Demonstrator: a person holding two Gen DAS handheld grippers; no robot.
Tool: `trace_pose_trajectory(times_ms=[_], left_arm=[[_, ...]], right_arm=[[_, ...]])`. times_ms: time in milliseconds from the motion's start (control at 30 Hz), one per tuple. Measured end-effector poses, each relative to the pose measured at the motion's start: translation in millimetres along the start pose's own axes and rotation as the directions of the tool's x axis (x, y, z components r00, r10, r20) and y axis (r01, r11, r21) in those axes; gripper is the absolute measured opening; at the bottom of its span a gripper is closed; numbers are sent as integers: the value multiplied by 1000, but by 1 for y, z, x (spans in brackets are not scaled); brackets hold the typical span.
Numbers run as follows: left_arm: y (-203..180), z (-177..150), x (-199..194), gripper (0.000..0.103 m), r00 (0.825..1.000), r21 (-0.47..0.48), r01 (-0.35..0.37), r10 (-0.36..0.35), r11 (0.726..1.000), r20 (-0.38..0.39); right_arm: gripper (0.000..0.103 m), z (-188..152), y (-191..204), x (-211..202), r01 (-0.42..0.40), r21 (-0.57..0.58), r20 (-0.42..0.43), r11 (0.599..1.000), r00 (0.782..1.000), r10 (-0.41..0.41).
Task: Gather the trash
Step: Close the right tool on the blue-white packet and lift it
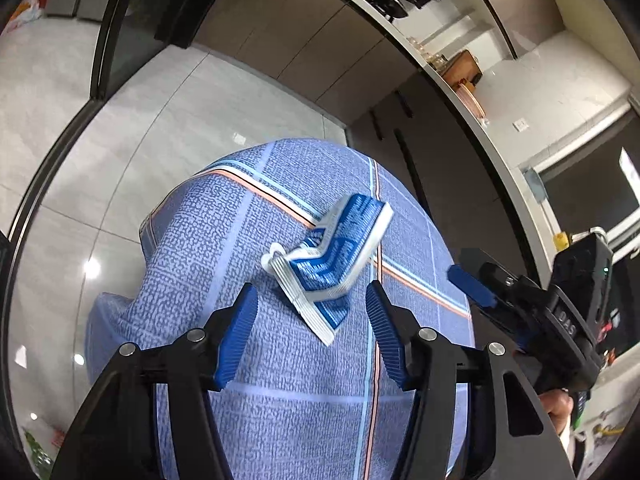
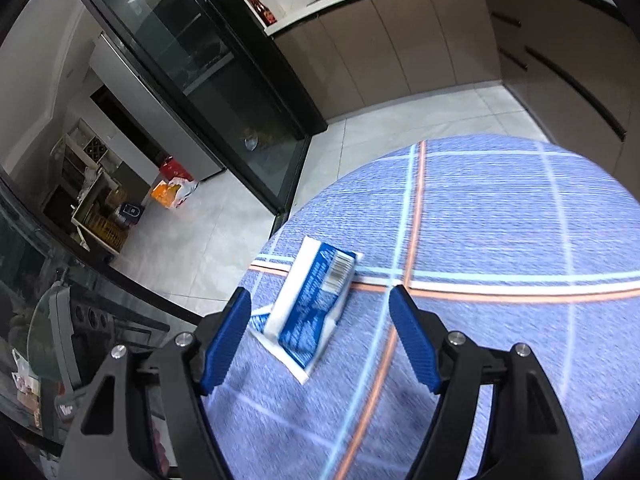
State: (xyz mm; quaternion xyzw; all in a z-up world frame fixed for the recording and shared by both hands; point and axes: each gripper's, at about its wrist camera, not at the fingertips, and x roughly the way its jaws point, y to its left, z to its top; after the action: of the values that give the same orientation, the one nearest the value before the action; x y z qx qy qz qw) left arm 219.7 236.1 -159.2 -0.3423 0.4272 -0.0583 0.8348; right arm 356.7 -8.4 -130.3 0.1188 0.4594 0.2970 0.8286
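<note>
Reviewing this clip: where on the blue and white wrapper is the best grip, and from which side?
Probably the wrapper's raised, curled edge, from above with one pad on each face: it lifts off the blue tablecloth, while the crimped end lies flat.

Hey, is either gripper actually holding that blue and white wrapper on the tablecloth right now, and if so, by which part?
Nothing is held. The wrapper lies on the tablecloth ahead of the open left gripper and right gripper, untouched.

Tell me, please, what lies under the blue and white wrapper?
The wrapper lies crumpled on a blue checked tablecloth, across an orange and white stripe. The cloth covers the table completely, so the surface beneath cannot be seen.
</note>
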Motion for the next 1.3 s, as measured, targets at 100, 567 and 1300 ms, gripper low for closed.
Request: trace_pose_trajectory(times_ms=[100, 567, 1300], left_arm=[[4, 5, 4, 53, 1000, -22, 18, -18, 1000, -4], [14, 12, 40, 0, 995, -45, 72, -75, 996, -71], [-39, -8, 28, 53, 988, 78, 131, -124, 988, -92]], right_arm=[[76, 8, 4, 18, -16, 12, -26, 1000, 1000, 17], [18, 18, 9, 71, 28, 62, -123, 998, 992, -20], [10, -11, -28, 12, -1, 135, -39, 991, 999, 7]])
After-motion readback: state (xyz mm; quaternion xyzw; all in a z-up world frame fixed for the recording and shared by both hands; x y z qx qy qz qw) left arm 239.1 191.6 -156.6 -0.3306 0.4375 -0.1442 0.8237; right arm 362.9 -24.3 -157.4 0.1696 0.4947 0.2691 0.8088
